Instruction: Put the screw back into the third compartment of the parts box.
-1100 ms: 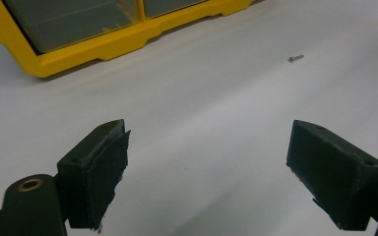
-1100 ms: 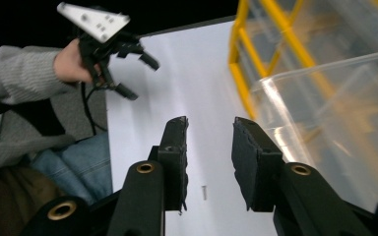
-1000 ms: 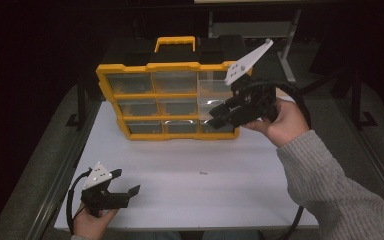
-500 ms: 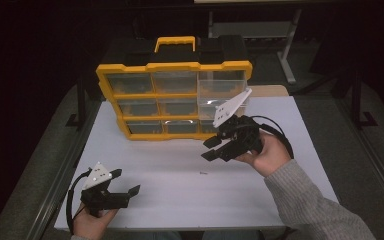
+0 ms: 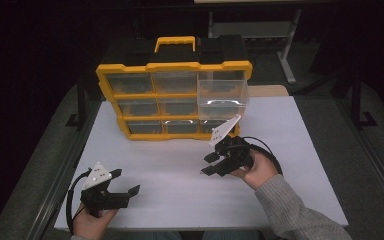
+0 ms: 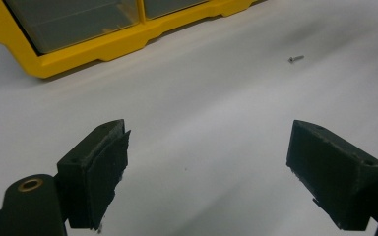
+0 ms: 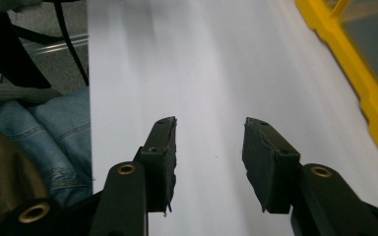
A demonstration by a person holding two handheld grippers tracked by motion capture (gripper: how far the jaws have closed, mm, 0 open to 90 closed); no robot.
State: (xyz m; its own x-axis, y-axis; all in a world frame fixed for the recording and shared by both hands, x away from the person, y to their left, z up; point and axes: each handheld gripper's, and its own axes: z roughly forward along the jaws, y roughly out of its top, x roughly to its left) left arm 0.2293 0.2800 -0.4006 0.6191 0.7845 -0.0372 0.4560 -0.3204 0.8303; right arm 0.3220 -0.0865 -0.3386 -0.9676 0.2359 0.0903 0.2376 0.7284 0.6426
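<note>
The clear drawer [image 5: 223, 97] at the top right of the yellow box [image 5: 175, 66] now juts out over the rows below it, well forward of its neighbours, and nothing holds it. A second ago my right gripper [image 5: 205, 165] was up at that drawer. Since then it has come down and back toward me and hangs low over the white sheet [image 5: 180, 200], just in front of the box's bottom right corner. Its jaws stand apart with only bare sheet between them, as the right gripper view confirms [image 7: 209, 147].

I take that to mean the drawer-opening step is done and the drawer is waiting to be filled. The likely candidate is the small screw [image 6: 296, 58] lying alone on the sheet ahead of my left gripper [image 5: 126, 181], well off from the box. From above I cannot pick the screw out, but it should lie close to the right gripper's tips.

The left gripper has not budged from the near left corner of the sheet. Its jaws are spread wide and empty [image 6: 209, 162]. Next I would ease the right gripper down over the screw, and a thing that thin may slip on the flat sheet.
</note>
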